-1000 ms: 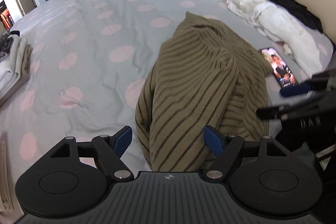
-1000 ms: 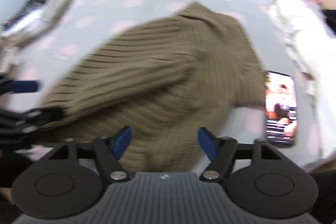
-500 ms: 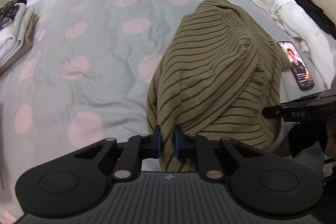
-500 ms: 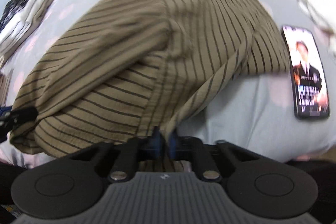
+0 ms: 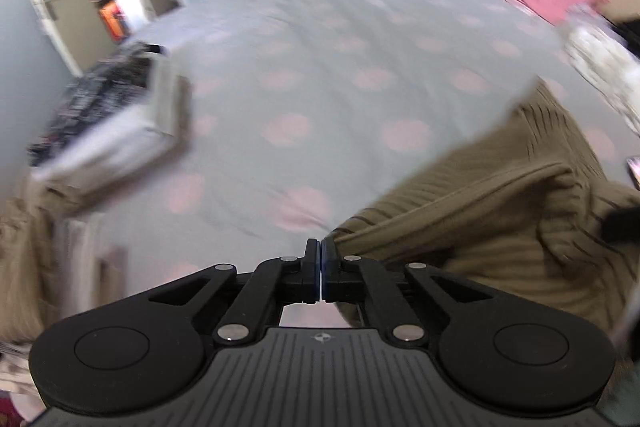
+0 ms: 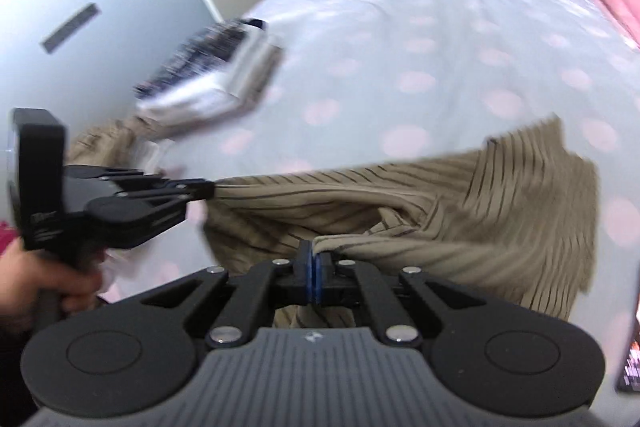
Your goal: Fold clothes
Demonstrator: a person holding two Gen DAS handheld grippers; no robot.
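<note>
Across the near side of the bed [image 5: 320, 75], the olive striped garment [image 6: 460, 203] hangs stretched between two grippers, its far part trailing on the grey spotted cover. The left gripper [image 6: 210, 190], seen from the right wrist view with a hand [image 6: 36, 279] on its handle, is clenched on one edge of the cloth; the same gripper's own view shows the fabric pulled taut from its tips [image 5: 321, 251]. The right gripper [image 6: 314, 259] is clamped on another edge nearer the middle, a fold bunched just above its pads. Both bites look small (only a narrow strip of hem sits between the jaws), so I judge that a quick lift or shake could pull the cloth free on one side and let it drop in a heap. The garment is also twisted between the two holds, and laying it down like this would likely trap creases. A phone [image 6: 630, 363] lies near the trailing edge and could be dragged.
</note>
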